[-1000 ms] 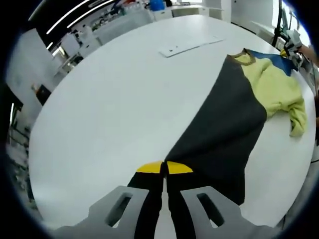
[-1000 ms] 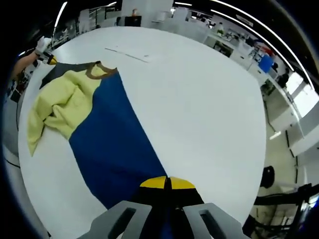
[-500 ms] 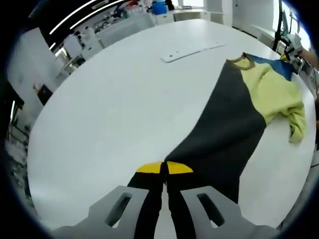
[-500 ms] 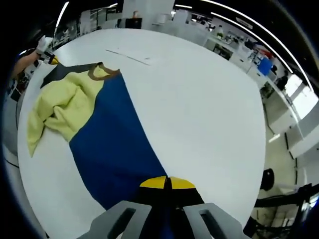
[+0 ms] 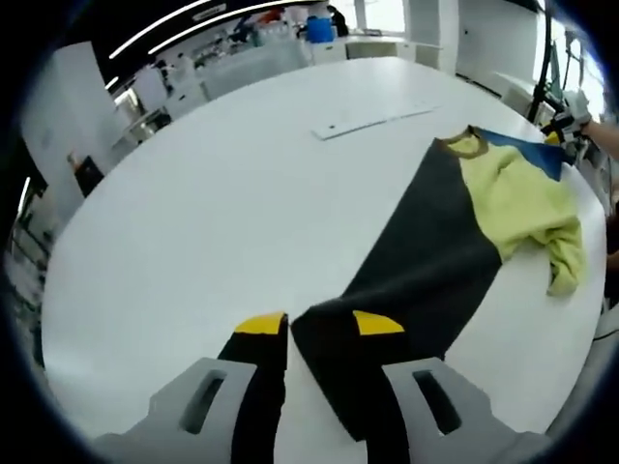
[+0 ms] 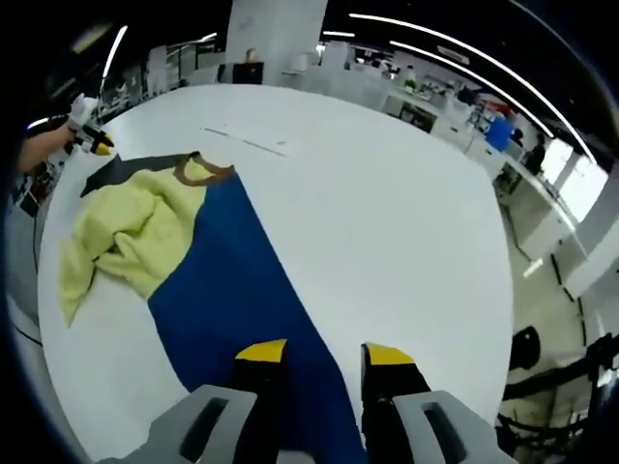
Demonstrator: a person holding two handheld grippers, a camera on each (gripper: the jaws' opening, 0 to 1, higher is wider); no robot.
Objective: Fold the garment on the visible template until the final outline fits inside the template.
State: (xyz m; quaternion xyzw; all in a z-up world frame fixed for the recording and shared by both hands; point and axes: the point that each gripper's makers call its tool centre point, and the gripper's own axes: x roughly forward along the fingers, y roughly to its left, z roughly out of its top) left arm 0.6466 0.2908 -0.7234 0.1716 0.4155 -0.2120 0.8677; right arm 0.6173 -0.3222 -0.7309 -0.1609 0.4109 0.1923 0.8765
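1. Garment (image 5: pixel 440 256) lies flat on the white counter (image 5: pixel 222 213). It has a dark grey panel, a blue panel (image 6: pixel 232 290), a yellow part (image 5: pixel 517 193) bunched at the far end, and a brown collar (image 5: pixel 466 145).
2. In left gripper view, grey panel runs from near centre to far right; yellow part sits right of it, w/ a strip of blue at the far right edge.
3. In right gripper view, blue panel runs from near centre to far left; yellow heap (image 6: pixel 121 237) is left of it, grey corner beyond.
4. Left hand-held gripper (image 5: pixel 308 329): jaws apart, released. Grey hem lies between the yellow tips, but whether it touches them can't be told.
5. Right hand-held gripper (image 6: pixel 324 354): jaws apart, released, blue cloth seen in the gap.
6. Pale flat strip (image 5: pixel 372 116) lies on the counter beyond the garment, apart from it.
7. Other hand-held gripper w/ a person's hand shows at each view's edge, near the collar end (image 5: pixel 569 121) (image 6: pixel 82 135).
8. Background: open room w/ desks, ceiling light strips.
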